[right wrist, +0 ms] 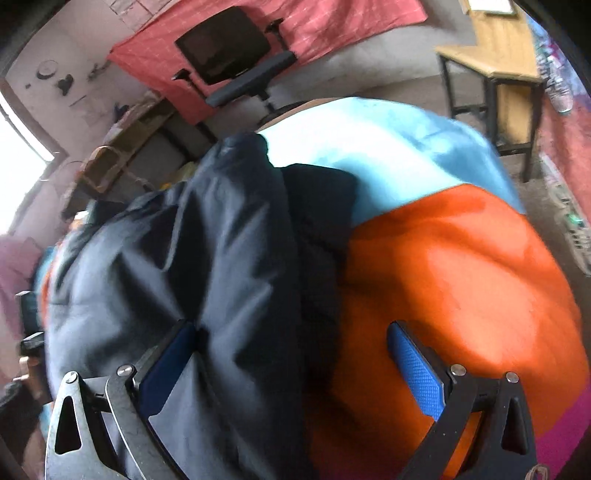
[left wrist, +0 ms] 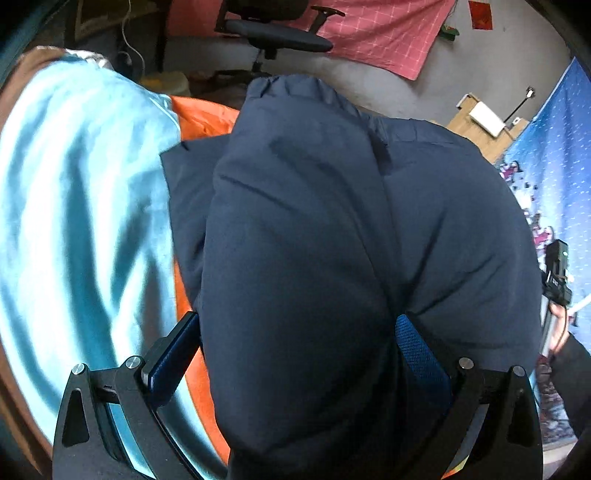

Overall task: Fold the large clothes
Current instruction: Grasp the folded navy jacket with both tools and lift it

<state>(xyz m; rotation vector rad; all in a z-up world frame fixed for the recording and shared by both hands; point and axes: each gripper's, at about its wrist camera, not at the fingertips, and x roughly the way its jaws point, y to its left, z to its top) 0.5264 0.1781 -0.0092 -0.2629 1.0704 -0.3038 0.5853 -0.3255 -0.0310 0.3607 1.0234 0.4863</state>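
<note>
Navy padded jacket fills the space right in front of both cameras, bunched into a thick roll whose long axis runs away from the lenses toward the far edge of the bed. In the left wrist view the left gripper has its fingers spread wide, with the jacket's bulk sitting between them; whether the pads truly pinch the fabric cannot be told. In the right wrist view the right gripper also stands wide apart, its left finger pressed against the jacket and its right finger over the orange cloth. The jacket lies on this orange cloth, which rests on a light blue sheet. Beyond stand an office chair before a pink hanging cloth and a wooden desk.
</note>
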